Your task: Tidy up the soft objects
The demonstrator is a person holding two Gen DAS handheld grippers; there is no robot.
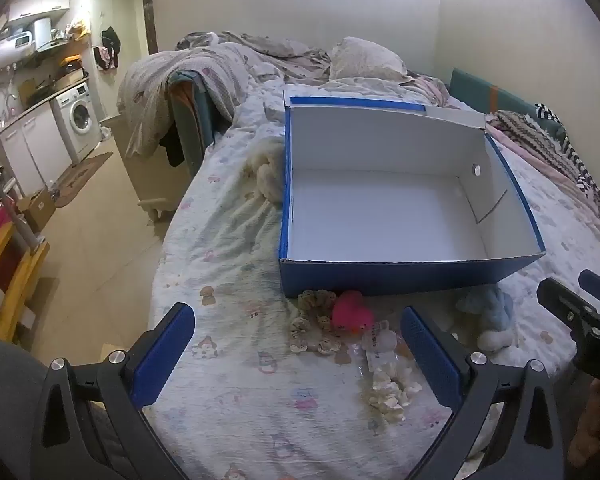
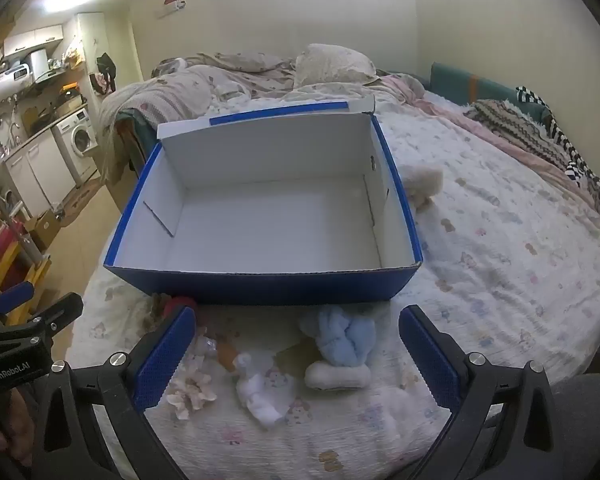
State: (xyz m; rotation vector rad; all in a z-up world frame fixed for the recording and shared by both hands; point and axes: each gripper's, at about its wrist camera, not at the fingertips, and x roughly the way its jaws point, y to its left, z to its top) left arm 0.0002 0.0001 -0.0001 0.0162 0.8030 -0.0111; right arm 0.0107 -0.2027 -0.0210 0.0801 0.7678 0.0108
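Both claws sit wide open with nothing in them, left claw (image 1: 296,356) over the cream scrunchies (image 1: 388,394) and right claw (image 2: 298,354) over the white sock bundle (image 2: 260,394). Just past those lie a pink plush (image 1: 350,314) and a blue-and-cream soft toy (image 2: 340,350) on the bed (image 2: 500,248). Beyond them stands the empty blue box (image 2: 260,284). Probably best to pinch each item mid-body, lift clear of the wall, then drop inside.

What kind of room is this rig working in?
Probably a small studio flat: the blue box sits on a made-up bed with a pillow, while a washing machine and kitchen counter share the room.
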